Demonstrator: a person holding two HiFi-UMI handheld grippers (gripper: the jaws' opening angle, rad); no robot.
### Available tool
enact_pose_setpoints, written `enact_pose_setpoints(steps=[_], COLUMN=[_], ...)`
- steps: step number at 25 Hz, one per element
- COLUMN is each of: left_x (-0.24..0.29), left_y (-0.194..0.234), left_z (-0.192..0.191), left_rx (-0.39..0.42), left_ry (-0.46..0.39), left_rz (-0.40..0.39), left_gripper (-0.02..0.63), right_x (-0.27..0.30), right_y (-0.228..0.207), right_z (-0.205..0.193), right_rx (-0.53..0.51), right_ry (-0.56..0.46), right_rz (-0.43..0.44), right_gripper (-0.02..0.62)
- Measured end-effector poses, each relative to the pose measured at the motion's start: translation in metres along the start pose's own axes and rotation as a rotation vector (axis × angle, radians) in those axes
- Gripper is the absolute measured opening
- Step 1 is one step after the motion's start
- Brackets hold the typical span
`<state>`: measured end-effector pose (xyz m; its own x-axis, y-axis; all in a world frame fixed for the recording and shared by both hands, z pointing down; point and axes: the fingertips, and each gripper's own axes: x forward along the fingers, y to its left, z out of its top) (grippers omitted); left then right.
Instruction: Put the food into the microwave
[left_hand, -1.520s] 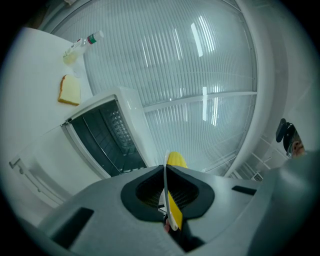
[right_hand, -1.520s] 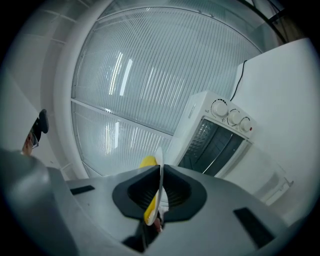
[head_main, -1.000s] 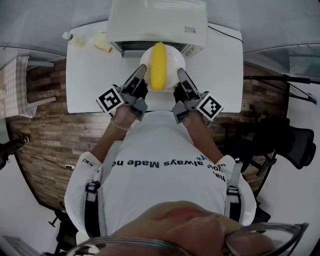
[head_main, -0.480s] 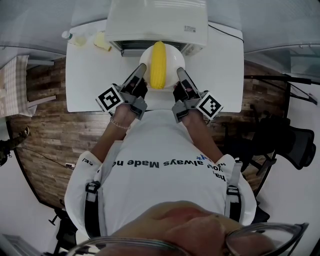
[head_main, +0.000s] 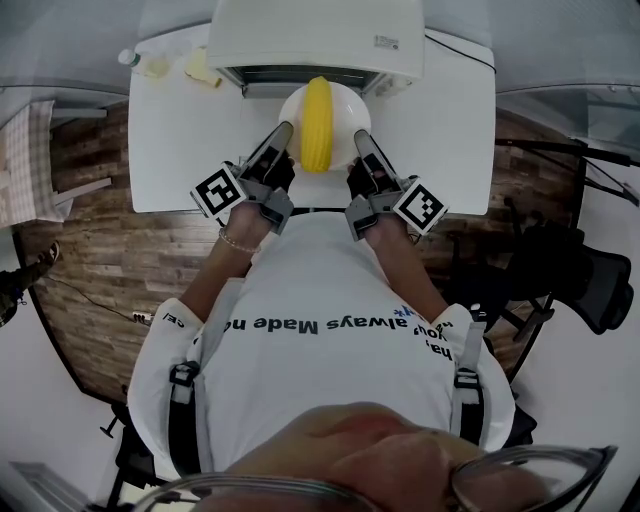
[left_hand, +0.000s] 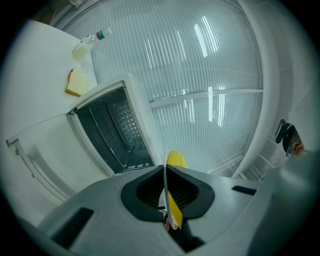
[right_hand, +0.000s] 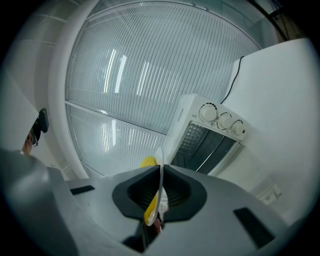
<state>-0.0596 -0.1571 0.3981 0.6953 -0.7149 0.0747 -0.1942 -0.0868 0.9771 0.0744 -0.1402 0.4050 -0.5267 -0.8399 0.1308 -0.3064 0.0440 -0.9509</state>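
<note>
A yellow corn cob (head_main: 318, 125) lies on a white plate (head_main: 343, 108) held in the air just in front of the open white microwave (head_main: 315, 40). My left gripper (head_main: 283, 135) is shut on the plate's left rim, and my right gripper (head_main: 360, 140) is shut on its right rim. In the left gripper view, the plate edge (left_hand: 166, 200) runs between the jaws of the gripper (left_hand: 166, 192), with the corn (left_hand: 176, 160) behind it and the dark cavity (left_hand: 117, 135) at left. In the right gripper view, the gripper (right_hand: 159, 195) pinches the plate (right_hand: 160, 175), beside the corn (right_hand: 148, 162) and the microwave (right_hand: 207, 140).
The microwave stands at the back of a white table (head_main: 180, 150), with its door (left_hand: 45, 150) folded down. A small bottle (head_main: 130, 58) and a yellow piece of food (head_main: 200, 68) lie at the table's back left. A black chair (head_main: 580, 280) stands to the right.
The head view has shifted a little. Both grippers keep hold of the plate, which stays at the microwave's opening with hardly any movement towards it.
</note>
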Motion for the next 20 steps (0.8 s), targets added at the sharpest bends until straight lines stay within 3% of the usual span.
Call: enact_pose_setpoints(steps=[20], left_x=[0.01], left_y=[0.048], left_z=[-0.006], left_rx=[0.065], left_ry=[0.085], left_rz=[0.059], left_gripper=[0.017], right_x=[0.011], right_y=[-0.045], right_z=[-0.004], right_rx=[-0.01], right_ry=[0.027], right_rz=[-0.057], right_gripper=[0.023])
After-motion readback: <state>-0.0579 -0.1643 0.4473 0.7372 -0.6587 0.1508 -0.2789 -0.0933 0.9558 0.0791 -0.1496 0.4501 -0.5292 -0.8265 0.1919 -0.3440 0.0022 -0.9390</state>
